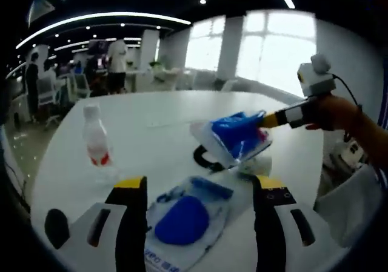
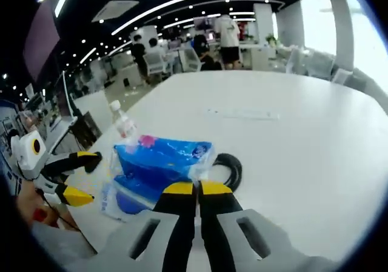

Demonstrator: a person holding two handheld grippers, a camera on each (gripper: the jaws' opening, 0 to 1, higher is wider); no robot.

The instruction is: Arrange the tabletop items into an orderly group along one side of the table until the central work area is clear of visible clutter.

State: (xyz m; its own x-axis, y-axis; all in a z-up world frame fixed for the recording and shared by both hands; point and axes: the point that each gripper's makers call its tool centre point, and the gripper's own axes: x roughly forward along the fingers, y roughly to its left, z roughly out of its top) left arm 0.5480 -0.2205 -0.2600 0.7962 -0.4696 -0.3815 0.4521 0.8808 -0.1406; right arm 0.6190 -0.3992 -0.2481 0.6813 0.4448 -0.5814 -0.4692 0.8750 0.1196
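Spanning the view, the white table (image 1: 157, 132) bears a blue packet (image 2: 160, 163) pinched in my right claw (image 2: 197, 190), lifted for regrouping; my left claw (image 1: 197, 184) gapes empty over another pouch (image 1: 185, 220); bottle (image 1: 96, 142) at ten o'clock.

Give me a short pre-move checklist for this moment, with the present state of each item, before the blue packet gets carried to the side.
1. Right tongs shut on the upper blue packet: ok, jaws together at its edge.
2. Upper blue packet clear of the table: ok in the left gripper view, where it hangs raised from the tongs.
3. Left tongs open and free: ok, jaws spread either side of the lower blue packet, holding nothing.
4. Black cable free of the lifted packet: cannot tell, it lies right beside it.
5. Bottle standing upright, away from the packets: ok.
6. Central table cleared: not ok.
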